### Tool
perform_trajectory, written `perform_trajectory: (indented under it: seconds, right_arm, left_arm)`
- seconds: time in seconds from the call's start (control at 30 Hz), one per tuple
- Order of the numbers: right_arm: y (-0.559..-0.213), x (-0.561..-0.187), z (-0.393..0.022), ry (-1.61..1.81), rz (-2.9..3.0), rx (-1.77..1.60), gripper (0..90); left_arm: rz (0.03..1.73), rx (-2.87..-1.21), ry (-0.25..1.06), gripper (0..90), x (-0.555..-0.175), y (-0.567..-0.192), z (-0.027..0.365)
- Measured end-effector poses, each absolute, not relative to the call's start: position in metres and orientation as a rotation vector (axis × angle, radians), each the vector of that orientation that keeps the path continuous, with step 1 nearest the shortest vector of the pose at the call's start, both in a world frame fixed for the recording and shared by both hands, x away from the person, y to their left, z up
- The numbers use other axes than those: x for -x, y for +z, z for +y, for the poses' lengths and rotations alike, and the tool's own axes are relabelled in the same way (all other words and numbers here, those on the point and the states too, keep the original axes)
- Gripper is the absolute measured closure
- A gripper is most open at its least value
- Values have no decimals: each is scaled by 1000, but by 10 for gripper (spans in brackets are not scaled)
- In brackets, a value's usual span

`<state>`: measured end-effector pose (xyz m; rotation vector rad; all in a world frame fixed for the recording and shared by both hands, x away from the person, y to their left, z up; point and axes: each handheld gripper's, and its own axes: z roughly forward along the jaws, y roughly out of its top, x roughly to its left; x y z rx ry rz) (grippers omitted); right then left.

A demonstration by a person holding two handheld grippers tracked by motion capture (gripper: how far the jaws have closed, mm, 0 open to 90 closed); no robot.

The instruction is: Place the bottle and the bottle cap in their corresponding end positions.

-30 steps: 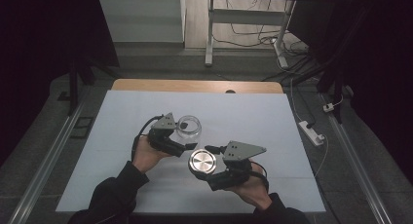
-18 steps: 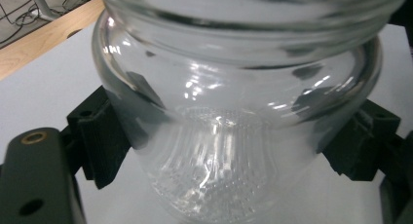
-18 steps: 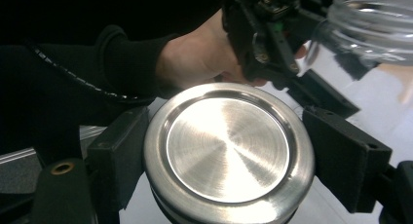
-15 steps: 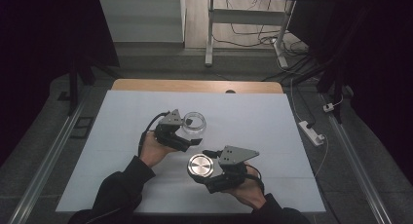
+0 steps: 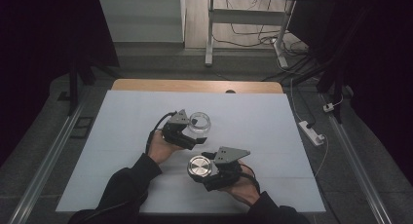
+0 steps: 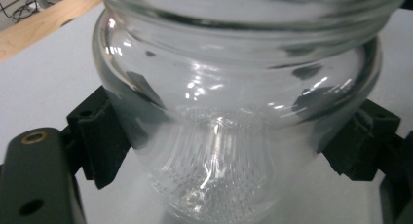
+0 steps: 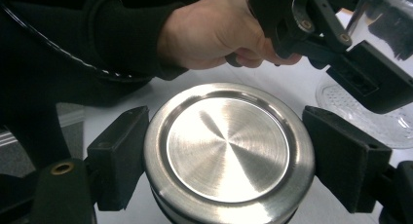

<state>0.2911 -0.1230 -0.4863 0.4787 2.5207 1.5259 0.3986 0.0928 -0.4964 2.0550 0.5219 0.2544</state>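
Observation:
A clear glass jar (image 5: pixel 200 121) with no lid stands near the middle of the white table top, and my left gripper (image 5: pixel 196 134) is shut on it. In the left gripper view the jar (image 6: pixel 234 87) sits close up, with a black jaw pressed against each side of its belly; the left gripper (image 6: pixel 229 156) holds it low down. A round brushed-metal lid (image 5: pixel 197 164) lies flat in my right gripper (image 5: pixel 203 171), nearer to me than the jar. In the right gripper view the lid (image 7: pixel 229 136) is clamped between both jaws of the right gripper (image 7: pixel 231 160). The jar's base (image 7: pixel 375 112) shows at the right.
The white sheet (image 5: pixel 292 136) covers the table, with a wooden edge (image 5: pixel 195 85) at the far side. A power strip (image 5: pixel 311 131) lies just off the right edge. In the right gripper view, the left hand (image 7: pixel 214 34) and its gripper hang just beyond the lid.
My left gripper has shifted the jar slightly away from me and to the right. The right gripper with the lid has barely moved.

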Motion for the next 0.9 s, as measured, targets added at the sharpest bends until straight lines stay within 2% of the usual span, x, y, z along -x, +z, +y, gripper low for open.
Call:
perform_trajectory:
  seconds: [0.3,0.9]
  right_arm:
    - [-502,-302,-118,1453,2546,-509,197]
    - [-523,-311,-103,1337,2605,-531,196]
  left_arm:
    - [514,-2077,248,158,-408,-512,86]
    - [605,-2135,274,157,-421,-528,95]
